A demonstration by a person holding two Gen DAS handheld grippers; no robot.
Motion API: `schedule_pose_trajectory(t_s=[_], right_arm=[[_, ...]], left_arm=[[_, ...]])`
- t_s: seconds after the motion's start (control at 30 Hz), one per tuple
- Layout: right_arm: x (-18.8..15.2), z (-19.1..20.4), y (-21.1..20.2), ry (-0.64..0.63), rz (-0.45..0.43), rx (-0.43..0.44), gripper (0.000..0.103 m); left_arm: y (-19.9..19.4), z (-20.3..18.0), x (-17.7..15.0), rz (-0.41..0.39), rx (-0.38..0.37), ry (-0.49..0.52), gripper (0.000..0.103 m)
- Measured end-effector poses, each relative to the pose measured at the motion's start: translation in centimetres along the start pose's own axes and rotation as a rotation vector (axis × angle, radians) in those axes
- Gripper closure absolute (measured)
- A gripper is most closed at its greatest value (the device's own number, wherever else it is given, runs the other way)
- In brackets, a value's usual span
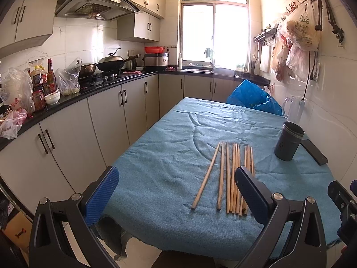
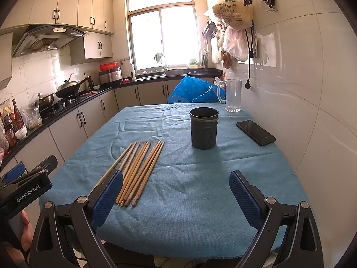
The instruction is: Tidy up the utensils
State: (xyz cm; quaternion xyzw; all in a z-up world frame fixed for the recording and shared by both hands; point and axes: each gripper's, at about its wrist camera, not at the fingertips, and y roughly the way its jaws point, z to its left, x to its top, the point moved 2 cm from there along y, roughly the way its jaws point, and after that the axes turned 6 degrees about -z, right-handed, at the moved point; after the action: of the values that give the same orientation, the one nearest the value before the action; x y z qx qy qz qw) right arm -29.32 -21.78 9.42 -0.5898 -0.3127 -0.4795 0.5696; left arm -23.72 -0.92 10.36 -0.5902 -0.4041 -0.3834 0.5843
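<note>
The left tool [image 1: 176,192] is released, its two blue pads wide apart, and it hovers at the near edge of the surface [image 1: 156,169] with nothing between them. The right tool [image 2: 176,195] is also released and empty, above the near edge of the blue cloth [image 2: 189,189].

The chopsticks [image 1: 232,178] lie flat on the cloth in a loose row, nearly parallel, with their ends toward the near edge. One stick on the left side lies a little apart from the others and is slightly angled. In the left view the right pad covers the near ends of some sticks.

The holder [image 2: 204,128], a dark grey cup with small holes in its wall, stands upright and looks empty, beyond the chopsticks and to their right, apart from them. A black phone [image 2: 255,132] lies right of the holder, near the wall. A glass mug [image 2: 232,98] stands farther back, beside a blue bag [image 2: 191,90].
</note>
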Motion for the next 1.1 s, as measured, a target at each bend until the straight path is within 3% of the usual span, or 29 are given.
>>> schedule_pose_trajectory(t_s=[0.13, 0.23, 0.4, 0.53, 0.6, 0.67, 0.7, 0.77, 0.87, 1.03, 1.1], right_arm=[[0.0, 0.0, 0.2, 0.0, 0.007, 0.009, 0.005], [1.0, -0.8, 0.9, 0.027, 0.012, 0.024, 0.005], [3.0, -2.3, 3.4, 0.075, 0.069, 0.066, 0.006], [3.8, -2.6, 5.9, 0.108, 0.15, 0.105, 0.021], [3.7, -2.5, 6.7, 0.103, 0.179, 0.115, 0.034], [3.9, -2.3, 7.2, 0.093, 0.19, 0.118, 0.041], [3.9, -2.2, 7.4, 0.088, 0.192, 0.123, 0.054], [4.0, -2.3, 7.9, 0.08, 0.205, 0.123, 0.066], [4.0, -2.3, 8.6, 0.081, 0.216, 0.121, 0.066], [4.0, -2.9, 10.3, 0.086, 0.247, 0.118, 0.066], [3.9, -3.1, 11.1, 0.086, 0.259, 0.113, 0.066]], left_arm=[[0.9, 0.1, 0.0, 0.026, -0.029, 0.007, 0.0], [3.6, 1.1, 1.3, 0.121, -0.085, -0.017, 0.0], [8.9, 2.0, 3.4, 0.231, -0.105, -0.019, 0.0], [12.1, 1.1, 3.9, 0.313, -0.153, 0.001, 0.007], [13.6, 0.0, 4.0, 0.355, -0.187, 0.022, 0.011], [15.1, -1.2, 4.1, 0.405, -0.236, 0.024, 0.023], [16.0, -1.9, 4.1, 0.434, -0.258, 0.029, 0.027], [17.6, -3.2, 3.8, 0.486, -0.277, 0.041, 0.051], [19.9, -5.0, 3.8, 0.555, -0.324, 0.039, 0.061], [22.7, -8.4, 3.2, 0.621, -0.376, 0.084, 0.065], [23.8, -9.5, 2.7, 0.645, -0.383, 0.097, 0.073]])
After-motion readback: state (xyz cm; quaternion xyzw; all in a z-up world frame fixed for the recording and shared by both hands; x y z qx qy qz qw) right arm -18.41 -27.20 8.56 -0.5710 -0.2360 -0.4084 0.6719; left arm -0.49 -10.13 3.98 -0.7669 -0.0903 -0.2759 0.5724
